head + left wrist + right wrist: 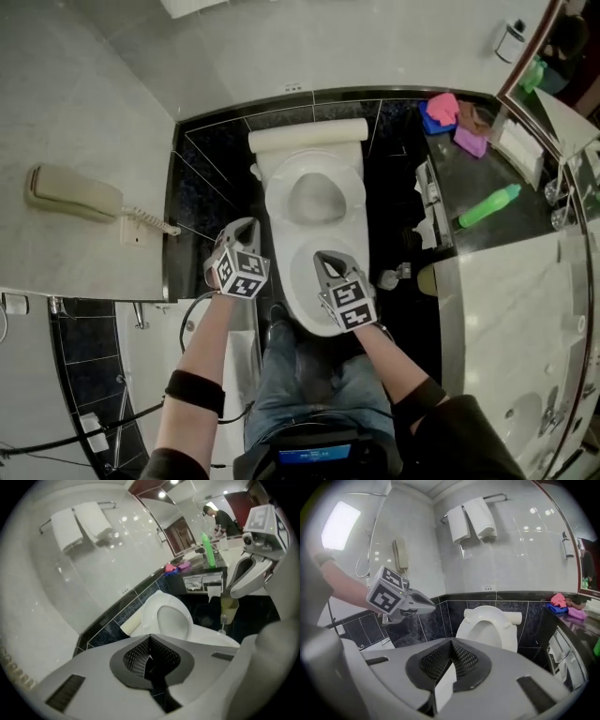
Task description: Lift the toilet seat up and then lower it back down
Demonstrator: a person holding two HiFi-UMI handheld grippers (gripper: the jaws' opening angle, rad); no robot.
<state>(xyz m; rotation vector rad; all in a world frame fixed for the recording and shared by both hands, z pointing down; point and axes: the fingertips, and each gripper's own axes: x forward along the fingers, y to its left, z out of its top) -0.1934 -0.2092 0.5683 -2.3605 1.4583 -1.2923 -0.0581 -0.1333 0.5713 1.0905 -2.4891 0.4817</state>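
As the seat (277, 192) stands raised, leaning back against the tank (307, 134), a person holds two grippers above the open bowl (305, 291) in a bathroom of pale marble and black tile. The left gripper (246, 225) hangs just off the bowl's left side, its jaws clenched tip to tip with nothing between them. The right gripper (323, 255) hovers over the front half of the bowl, its jaws likewise pressed together and empty. Neither gripper touches the seat, which stands apart from both, farther from the person.

A beige wall phone (75, 195) with a coiled cord is mounted on the wall at the left. Two white towels (471, 520) hang from a rail high on the wall above the tank. To the right of the toilet, a dark surface (469, 178) carries a green bottle (489, 205) lying near its front, with pink, blue and purple cloths (455, 114) piled in the back corner. The person's legs, in jeans (309, 375), show just in front of the bowl.
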